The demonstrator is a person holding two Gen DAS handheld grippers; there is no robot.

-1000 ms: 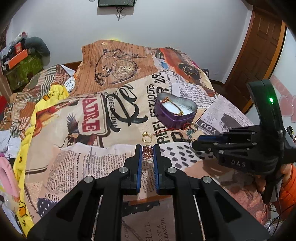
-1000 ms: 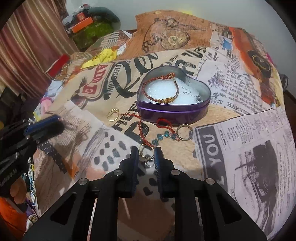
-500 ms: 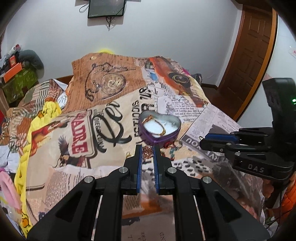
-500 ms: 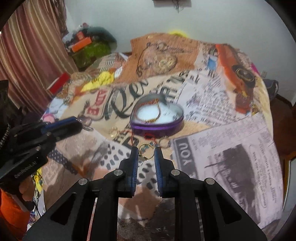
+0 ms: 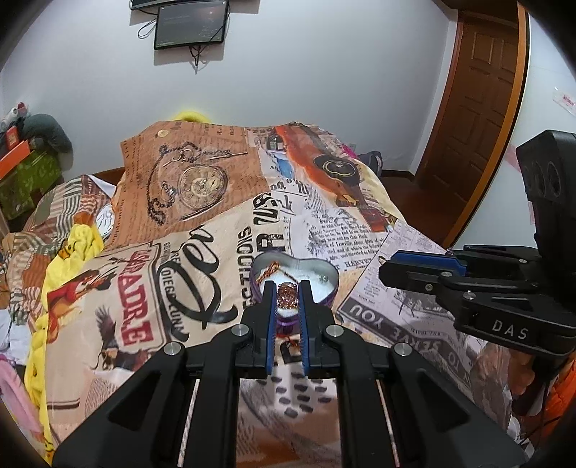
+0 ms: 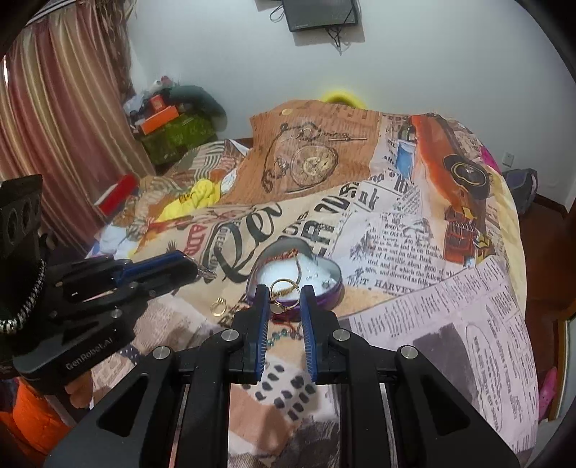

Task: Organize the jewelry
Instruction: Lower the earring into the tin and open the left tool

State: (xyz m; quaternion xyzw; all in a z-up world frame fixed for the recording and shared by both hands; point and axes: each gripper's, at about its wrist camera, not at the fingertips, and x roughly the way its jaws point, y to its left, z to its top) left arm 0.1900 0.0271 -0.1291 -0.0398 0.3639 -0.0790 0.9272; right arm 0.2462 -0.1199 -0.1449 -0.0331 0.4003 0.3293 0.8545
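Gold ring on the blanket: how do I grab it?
Pinch the loose gold ring across its thin band, coming straight down from above. It sits low on the soft bedspread left of the heart tin, so sideways jaws would likely snag fabric.

1. Setting: a home bedroom.
2. Bed [image 5: 216, 252]: lying under a newspaper-and-pocket-watch print cover, filling the middle of both views.
3. Wooden door [image 5: 478, 118]: standing at the right.
4. Wall screen [image 5: 190, 23]: hanging on the white wall.
5. Curtains [image 6: 61, 118]: hanging at the left.
6. Boxes [image 6: 169, 126]: sitting piled in the corner.
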